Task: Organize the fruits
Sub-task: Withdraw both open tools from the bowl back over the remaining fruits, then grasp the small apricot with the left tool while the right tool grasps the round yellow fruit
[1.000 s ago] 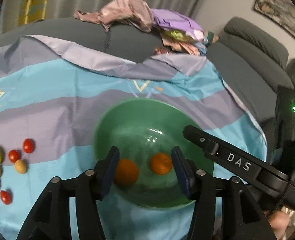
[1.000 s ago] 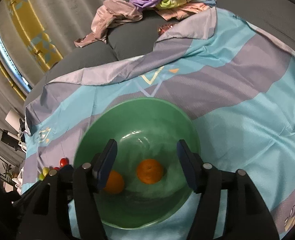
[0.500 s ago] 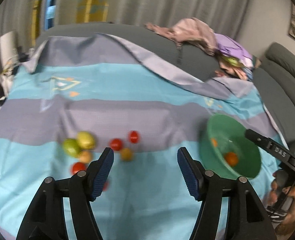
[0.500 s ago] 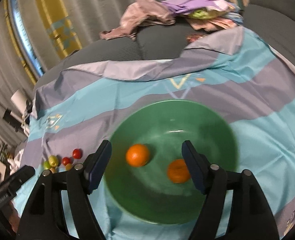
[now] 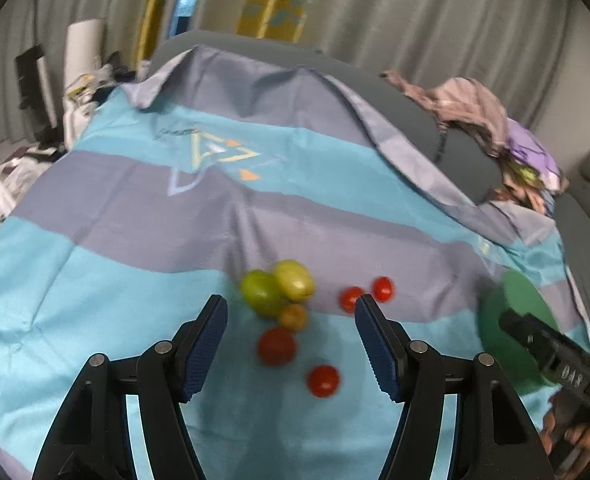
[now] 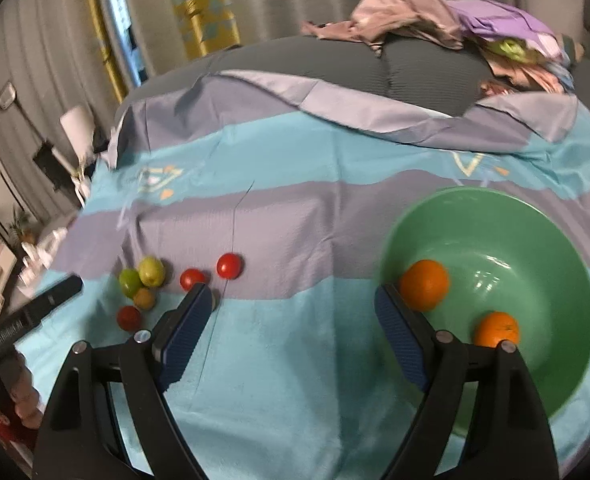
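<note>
A big cloth with blue and grey stripes (image 6: 295,208) is spread over a dark grey sofa (image 6: 415,68). It looks like it is there to give the fruit a clean, soft place to sit.

On the right side of the cloth sits a round green plastic bowl (image 6: 543,240). This is likely the home for the fruit. Two round oranges are inside it. One orange (image 6: 424,284) sits by the near left wall, just behind a claw finger. The other orange (image 6: 497,329) sits lower, near the front.

The rest of the fruit lies loose on the cloth, well apart from the bowl. Two yellow-green round fruits (image 5: 277,286) touch each other. A small brownish-orange fruit (image 5: 293,317) sits right below them. A larger red tomato (image 5: 276,346) and a small red cherry tomato (image 5: 323,380) lie nearer the camera. Two more little red tomatoes (image 5: 367,294) sit to the right.

The left claw (image 5: 291,352) hangs over this pile with its blue pads wide apart. Nothing is between them that they press on. They have just been opening. My guess is it is getting ready to pick one up.

The right claw (image 6: 291,340) is wide apart too, and has just been opening. It holds nothing. It hangs over bare cloth between the pile and the bowl.
</note>
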